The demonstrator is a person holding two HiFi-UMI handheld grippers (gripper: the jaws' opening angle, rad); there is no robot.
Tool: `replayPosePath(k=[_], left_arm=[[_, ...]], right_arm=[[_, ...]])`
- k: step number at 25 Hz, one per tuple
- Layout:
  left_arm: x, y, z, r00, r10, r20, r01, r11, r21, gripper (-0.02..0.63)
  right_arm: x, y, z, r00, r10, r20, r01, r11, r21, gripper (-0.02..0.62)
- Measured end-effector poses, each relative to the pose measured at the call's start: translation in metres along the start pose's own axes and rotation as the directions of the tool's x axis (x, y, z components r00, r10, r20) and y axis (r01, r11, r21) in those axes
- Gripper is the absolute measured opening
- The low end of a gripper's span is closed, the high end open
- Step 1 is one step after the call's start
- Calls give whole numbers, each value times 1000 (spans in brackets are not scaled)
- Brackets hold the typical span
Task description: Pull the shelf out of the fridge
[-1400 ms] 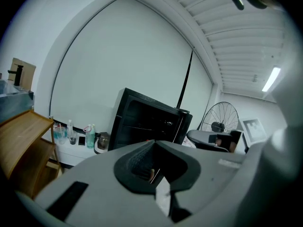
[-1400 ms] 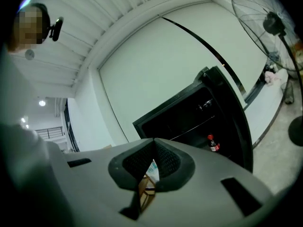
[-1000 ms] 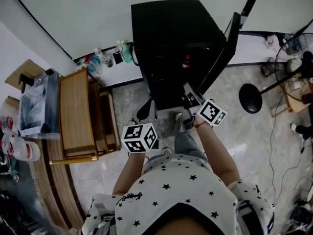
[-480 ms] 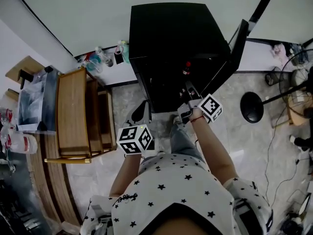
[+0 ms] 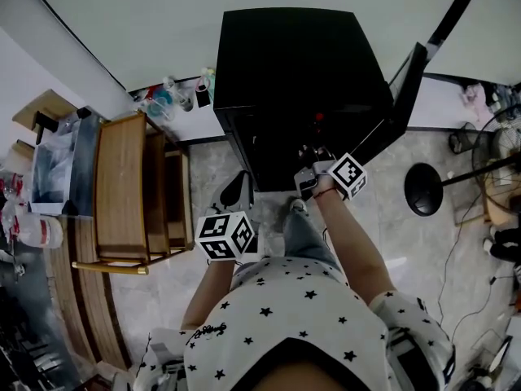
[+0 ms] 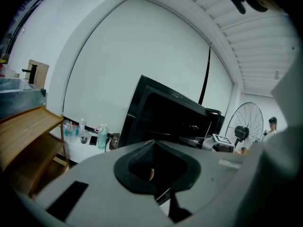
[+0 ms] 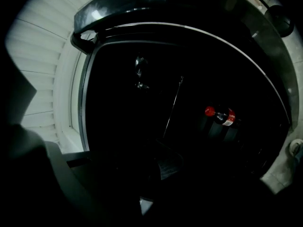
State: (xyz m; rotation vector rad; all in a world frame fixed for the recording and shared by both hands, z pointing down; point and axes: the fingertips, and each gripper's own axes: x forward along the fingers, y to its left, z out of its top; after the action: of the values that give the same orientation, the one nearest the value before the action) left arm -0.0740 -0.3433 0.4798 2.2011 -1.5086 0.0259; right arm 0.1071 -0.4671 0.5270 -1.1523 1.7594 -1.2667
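Note:
The black fridge [image 5: 293,63] stands ahead with its door [image 5: 403,96] swung open to the right. My right gripper [image 5: 308,155] reaches into the fridge's dark opening, and its marker cube [image 5: 352,175] stays just outside. In the right gripper view the interior is nearly black. A thin wire edge of a shelf [image 7: 173,109] and a red-capped bottle [image 7: 218,115] show, while my right gripper [image 7: 163,167] is shut and darkness hides whether it grips anything. My left gripper [image 5: 236,192] hangs shut and empty in front of the fridge's lower left corner.
A wooden rack [image 5: 122,186] stands to the left, and several bottles [image 5: 175,96] sit on a white ledge beside the fridge. A fan's round base [image 5: 425,190] and cables lie on the floor at the right. A person's legs and shoe [image 5: 293,206] are below the fridge.
My right gripper has moved forward and up into the fridge opening. The left gripper has drifted slightly back and to the left.

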Motion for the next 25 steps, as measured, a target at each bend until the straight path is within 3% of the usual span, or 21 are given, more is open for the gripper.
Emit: replayPosePath(k=[2, 5, 8, 25], left_arm=[[3, 1, 0, 1000, 5, 0, -5, 1000, -2, 12], [6, 2, 1, 1000, 15, 4, -15, 1000, -2, 12], [8, 6, 3, 999, 31, 10, -31, 1000, -4, 12], [8, 28, 8, 994, 108, 35, -108, 994, -6, 12]], right_arm=[[9, -4, 0, 1000, 12, -7, -12, 1000, 15, -3], [21, -9, 1, 999, 38, -12, -37, 998, 44, 83], [32, -11, 1, 999, 49, -9, -48, 996, 77, 115], [81, -22, 8, 994, 78, 82, -91, 982, 165, 126]])
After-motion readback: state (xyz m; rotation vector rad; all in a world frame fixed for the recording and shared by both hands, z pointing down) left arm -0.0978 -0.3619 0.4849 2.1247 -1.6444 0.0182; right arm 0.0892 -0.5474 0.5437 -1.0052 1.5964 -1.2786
